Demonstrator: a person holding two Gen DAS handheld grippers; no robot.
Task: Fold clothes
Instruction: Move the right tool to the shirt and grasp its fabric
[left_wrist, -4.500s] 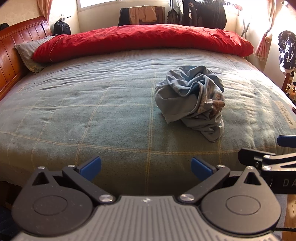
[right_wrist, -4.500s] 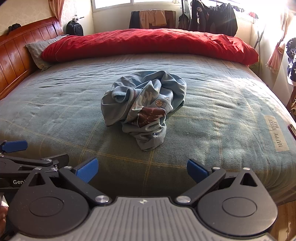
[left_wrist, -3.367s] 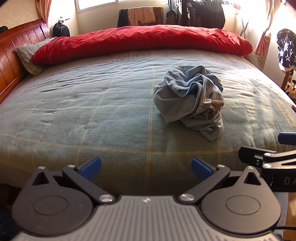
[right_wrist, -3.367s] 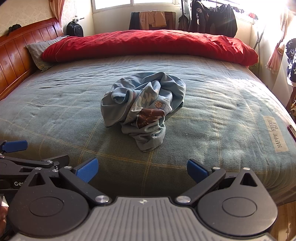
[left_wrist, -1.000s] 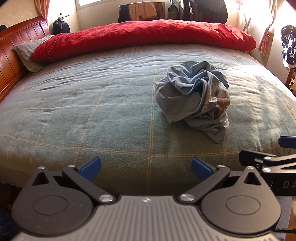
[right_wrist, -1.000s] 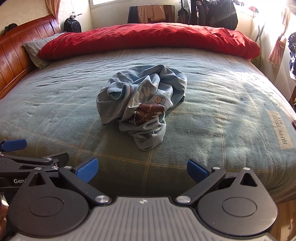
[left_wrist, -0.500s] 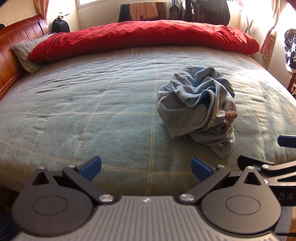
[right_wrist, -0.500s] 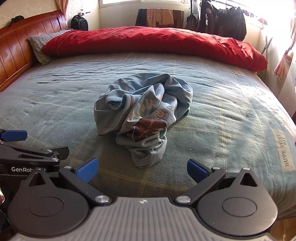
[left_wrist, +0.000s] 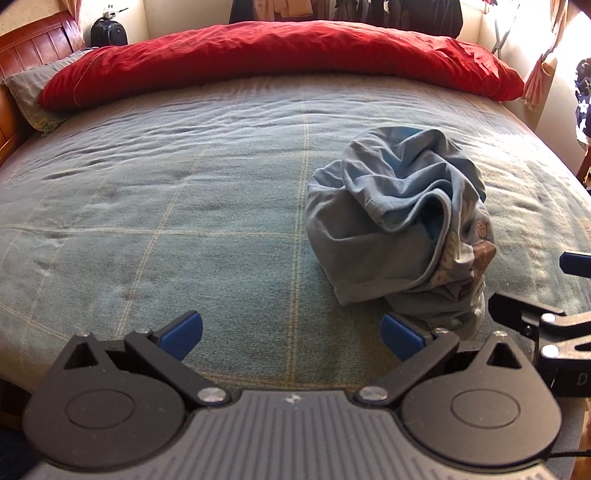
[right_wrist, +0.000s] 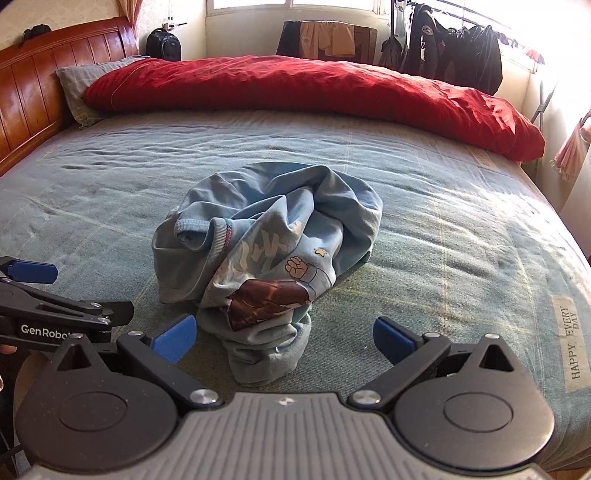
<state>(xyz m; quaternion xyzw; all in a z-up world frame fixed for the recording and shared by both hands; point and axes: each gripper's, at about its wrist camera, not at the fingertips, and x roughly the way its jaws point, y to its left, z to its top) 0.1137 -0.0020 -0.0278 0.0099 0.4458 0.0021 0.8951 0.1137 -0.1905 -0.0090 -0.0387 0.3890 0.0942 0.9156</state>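
Your left gripper (left_wrist: 291, 334) hovers over the near edge of the bed (left_wrist: 147, 206), its blue pads spread wide with nothing between them. To its right, the crumpled blue shirt (left_wrist: 399, 229) sits in a heap on the green checked blanket, toward the near edge and right of the bed's middle; the lowest fold lies just beyond the left gripper's right pad, though you cannot tell whether they touch. In the right wrist view the shirt (right_wrist: 266, 251) shows a printed cartoon figure facing you. Your right gripper (right_wrist: 282, 339) is also wide open and empty, with the shirt's near end lying between its pads. A red duvet (right_wrist: 314, 88) runs along the far edge.
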